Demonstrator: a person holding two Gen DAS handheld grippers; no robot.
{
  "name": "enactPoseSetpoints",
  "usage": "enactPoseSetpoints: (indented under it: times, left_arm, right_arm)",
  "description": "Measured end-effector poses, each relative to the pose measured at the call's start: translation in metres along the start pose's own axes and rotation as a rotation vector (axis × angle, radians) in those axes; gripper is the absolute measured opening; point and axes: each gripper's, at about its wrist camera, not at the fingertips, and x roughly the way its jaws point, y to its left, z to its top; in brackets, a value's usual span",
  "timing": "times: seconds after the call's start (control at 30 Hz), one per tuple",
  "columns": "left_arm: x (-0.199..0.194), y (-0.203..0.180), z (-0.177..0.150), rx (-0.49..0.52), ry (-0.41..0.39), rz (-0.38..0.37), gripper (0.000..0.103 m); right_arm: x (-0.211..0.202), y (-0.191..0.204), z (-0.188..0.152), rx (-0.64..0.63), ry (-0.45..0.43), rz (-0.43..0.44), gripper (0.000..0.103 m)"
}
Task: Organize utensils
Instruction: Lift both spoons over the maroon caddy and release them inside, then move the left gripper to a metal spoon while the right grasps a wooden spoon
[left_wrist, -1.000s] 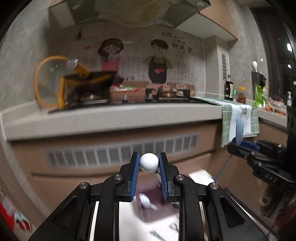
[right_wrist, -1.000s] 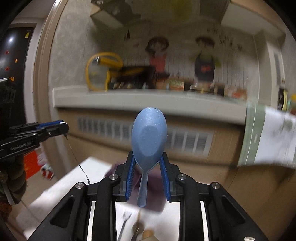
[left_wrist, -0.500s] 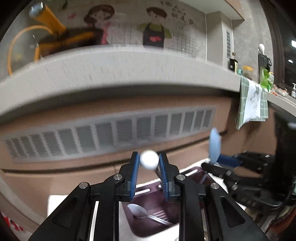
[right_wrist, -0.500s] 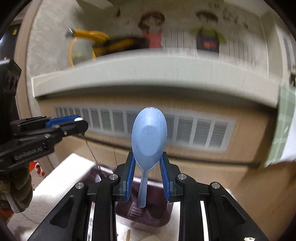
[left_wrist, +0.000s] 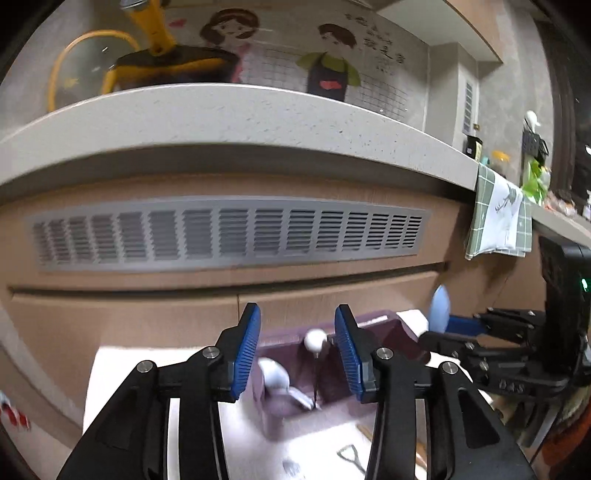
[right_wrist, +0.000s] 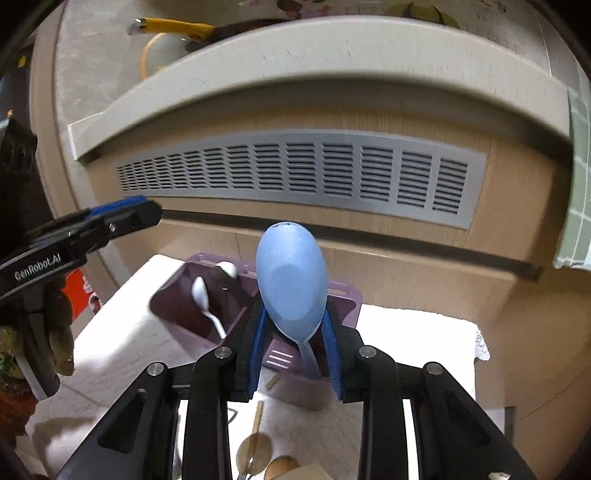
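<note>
A purple utensil holder (left_wrist: 399, 332) stands on the white table. My left gripper (left_wrist: 297, 332) hangs just in front of it, its jaws opening wide with nothing between the pads. Beyond them a thin utensil with a white ball top (left_wrist: 316, 339) stands free in the holder, beside a white spoon (left_wrist: 273, 374). In the right wrist view the holder (right_wrist: 347, 295) lies under my right gripper (right_wrist: 293, 321). Its jaws are opening. The blue spoon (right_wrist: 291, 280) still stands upright between the pads, its handle down in the right compartment.
The holder sits at the table's far edge, close to a cabinet front with a grey vent grille (left_wrist: 229, 232) under a counter (left_wrist: 221, 110). Loose utensils (right_wrist: 255, 446) lie on the table near me. A gloved hand (right_wrist: 55, 332) holds the left gripper. A green towel (left_wrist: 498, 218) hangs at the right.
Both grippers have come down to the purple holder. The left jaws spread and let go of the ball-topped utensil, which now stands in the holder. The right jaws widened slightly around the blue spoon.
</note>
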Motion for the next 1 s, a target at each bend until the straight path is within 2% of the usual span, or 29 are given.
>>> enactPoseSetpoints:
  times: [0.1,0.13,0.23,0.33,0.43,0.5,0.6,0.73,0.8,0.87,1.0]
  left_arm:
    - [-0.012,0.007,-0.012,-0.077,0.019,0.031,0.044]
    - [-0.020,0.009,-0.018,-0.092,0.022,0.044,0.044]
    - [-0.043,0.010,-0.036,-0.091,0.031,0.061,0.044]
    - [-0.061,0.012,-0.065,-0.081,0.070,0.087,0.044]
    - [-0.064,0.013,-0.099,-0.116,0.147,0.058,0.044]
    - [-0.060,0.007,-0.119,-0.114,0.198,0.043,0.044]
    - [-0.056,-0.002,-0.149,-0.104,0.263,0.031,0.044]
    - [-0.057,-0.008,-0.173,-0.117,0.305,0.026,0.044]
    - [-0.057,-0.010,-0.179,-0.107,0.314,0.044,0.044]
    - [-0.059,-0.008,-0.184,-0.119,0.323,0.048,0.044]
    - [-0.061,-0.007,-0.185,-0.118,0.322,0.055,0.044]
  right_arm:
    - [0.018,0.006,0.016,-0.002,0.074,0.097,0.035]
    - [0.026,0.008,0.019,0.002,0.090,0.093,0.035]
    - [0.023,0.012,0.019,0.012,0.049,-0.015,0.035]
    - [-0.008,0.011,0.007,0.054,-0.015,-0.021,0.035]
    - [-0.035,0.015,-0.016,0.047,-0.025,-0.057,0.035]
    - [-0.046,0.023,-0.040,0.020,0.010,-0.100,0.035]
    - [-0.048,0.028,-0.076,0.009,0.102,-0.116,0.035]
    - [-0.042,0.033,-0.127,-0.011,0.194,-0.200,0.034]
    - [-0.037,0.034,-0.143,0.013,0.232,-0.194,0.034]
    - [-0.032,0.032,-0.154,0.075,0.258,-0.142,0.034]
    - [-0.025,0.024,-0.160,0.156,0.251,-0.133,0.033]
